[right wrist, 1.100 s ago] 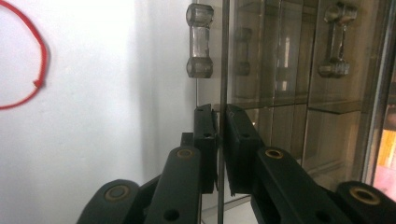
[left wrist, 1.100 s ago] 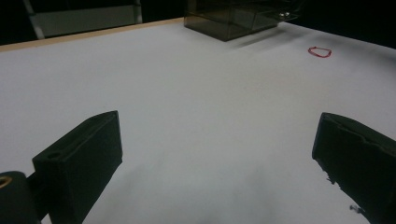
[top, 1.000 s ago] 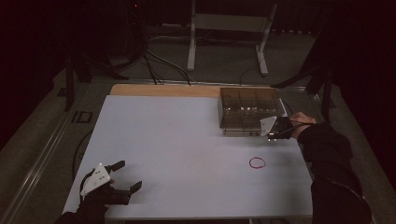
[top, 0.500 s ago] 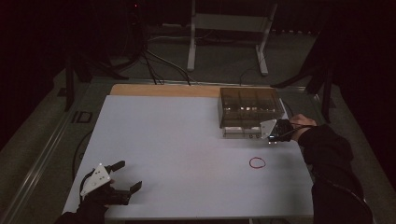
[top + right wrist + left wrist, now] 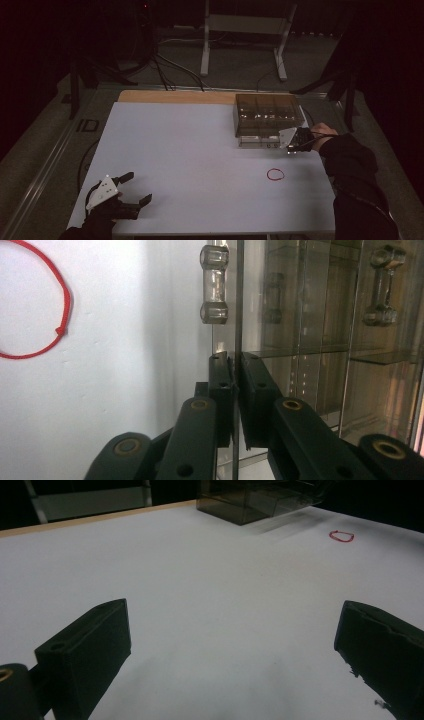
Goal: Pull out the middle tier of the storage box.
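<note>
A smoky clear drawer box [image 5: 267,112] stands at the table's far right, with a low drawer [image 5: 257,142] sticking out of its front. My right gripper [image 5: 290,141] is at that drawer's right end. In the right gripper view the right gripper [image 5: 235,390] is shut on the thin clear drawer panel [image 5: 239,300], just below a clear dumbbell-shaped handle [image 5: 214,285]. A red string loop [image 5: 275,174] lies flat on the white table, nearer the person than the box. My left gripper [image 5: 135,187] rests open at the near left corner, with nothing between its jaws [image 5: 235,650].
The white tabletop [image 5: 200,165] has a wooden strip [image 5: 175,96] along its far edge. Beyond it stand a metal stand [image 5: 240,30] and floor cables. From the left gripper view the box [image 5: 250,500] and the red loop [image 5: 342,536] lie far off.
</note>
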`<state>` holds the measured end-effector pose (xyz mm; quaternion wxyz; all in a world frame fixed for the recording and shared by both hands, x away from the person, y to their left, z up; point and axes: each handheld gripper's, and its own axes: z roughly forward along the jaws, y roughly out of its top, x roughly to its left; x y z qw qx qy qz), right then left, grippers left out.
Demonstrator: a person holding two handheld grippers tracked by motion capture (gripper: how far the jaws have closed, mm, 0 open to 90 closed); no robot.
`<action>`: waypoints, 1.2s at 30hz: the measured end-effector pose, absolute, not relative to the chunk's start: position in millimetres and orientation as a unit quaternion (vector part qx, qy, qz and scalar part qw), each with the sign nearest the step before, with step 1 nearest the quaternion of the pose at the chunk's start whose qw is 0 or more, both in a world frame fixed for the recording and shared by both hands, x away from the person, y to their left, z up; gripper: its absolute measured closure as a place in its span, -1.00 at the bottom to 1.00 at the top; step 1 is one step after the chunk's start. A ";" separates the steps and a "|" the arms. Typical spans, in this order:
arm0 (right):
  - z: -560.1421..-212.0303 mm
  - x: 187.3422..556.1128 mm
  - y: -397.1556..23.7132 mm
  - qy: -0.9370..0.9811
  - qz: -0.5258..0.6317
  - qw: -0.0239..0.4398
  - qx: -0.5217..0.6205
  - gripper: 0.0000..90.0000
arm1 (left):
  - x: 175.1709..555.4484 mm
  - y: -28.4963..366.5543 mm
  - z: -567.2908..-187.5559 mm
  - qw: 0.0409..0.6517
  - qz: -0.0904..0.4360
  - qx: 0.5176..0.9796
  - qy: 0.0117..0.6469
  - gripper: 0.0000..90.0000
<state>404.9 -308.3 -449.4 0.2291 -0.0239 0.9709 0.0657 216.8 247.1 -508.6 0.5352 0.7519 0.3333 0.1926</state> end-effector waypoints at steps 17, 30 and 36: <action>-444.7 404.9 -310.0 0.968 0.086 0.236 -0.003 0.76 | 216.9 247.7 -508.2 0.537 0.193 0.750 0.335 -0.93; -428.1 401.4 -312.3 0.946 0.221 0.214 0.101 0.65 | 217.0 248.0 -508.2 0.536 0.191 0.751 0.334 -0.93; -426.1 400.2 -309.1 0.931 0.258 0.210 0.150 0.61 | 216.9 247.7 -508.0 0.537 0.191 0.750 0.335 -0.93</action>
